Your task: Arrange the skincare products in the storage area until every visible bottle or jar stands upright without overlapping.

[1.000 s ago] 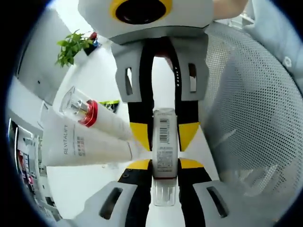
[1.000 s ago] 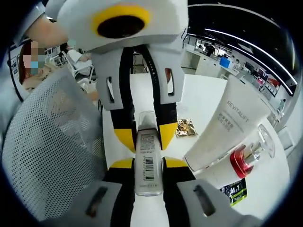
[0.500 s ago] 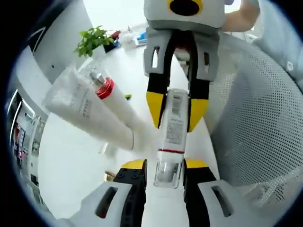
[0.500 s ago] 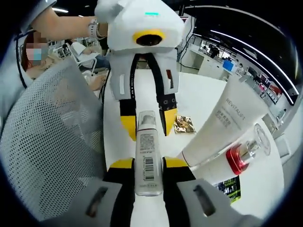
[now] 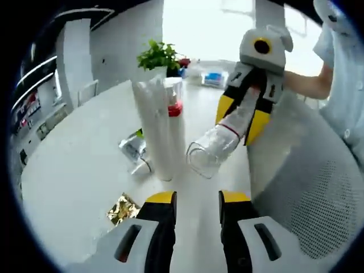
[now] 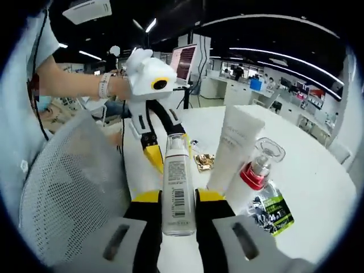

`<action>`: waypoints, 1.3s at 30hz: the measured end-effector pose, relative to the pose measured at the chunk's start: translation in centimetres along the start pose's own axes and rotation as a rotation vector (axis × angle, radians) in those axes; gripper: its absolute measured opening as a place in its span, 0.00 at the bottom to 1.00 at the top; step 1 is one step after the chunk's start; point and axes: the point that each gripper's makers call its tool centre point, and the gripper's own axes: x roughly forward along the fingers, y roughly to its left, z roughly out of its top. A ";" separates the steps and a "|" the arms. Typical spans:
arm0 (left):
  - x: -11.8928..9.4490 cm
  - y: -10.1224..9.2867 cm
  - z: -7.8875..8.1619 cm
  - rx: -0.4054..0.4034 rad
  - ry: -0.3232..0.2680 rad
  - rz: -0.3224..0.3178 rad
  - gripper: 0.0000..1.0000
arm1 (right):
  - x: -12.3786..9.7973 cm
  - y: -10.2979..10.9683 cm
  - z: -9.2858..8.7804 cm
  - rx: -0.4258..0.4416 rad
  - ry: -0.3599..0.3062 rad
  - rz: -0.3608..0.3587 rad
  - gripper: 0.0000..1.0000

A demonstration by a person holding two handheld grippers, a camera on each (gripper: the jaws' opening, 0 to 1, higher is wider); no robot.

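Clear bottle (image 6: 177, 187) held tilted off the surface; white tube (image 6: 234, 148) and red-collared bottle (image 6: 257, 169) stand upright, touching.

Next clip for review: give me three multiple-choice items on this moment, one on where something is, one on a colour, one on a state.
1. Where is the gold foil packet?
A. on the white table
B. on the mesh chair
C. in the left tool

2. What colour is the collar of the glass bottle beside the white tube?
A. green
B. red
C. blue

3. What state is the left tool in?
A. shut on the tube
B. shut on the packet
C. open, holding nothing

Answers: 1 A, it lies flat on the tabletop. 2 B, a red band sits under its clear cap. 3 C, its jaws stand apart while the right tool grips the clear bottle.
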 end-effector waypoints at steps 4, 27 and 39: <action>-0.4 -1.3 3.0 -0.088 -0.158 -0.075 0.25 | -0.9 0.2 1.5 0.115 -0.134 0.040 0.21; -2.3 -4.5 12.9 -0.238 -0.602 -0.234 0.24 | -1.2 2.0 5.6 0.289 -0.410 0.160 0.21; 0.5 -5.5 12.1 -0.206 -0.457 -0.155 0.19 | 0.7 2.0 1.9 0.133 -0.172 0.105 0.22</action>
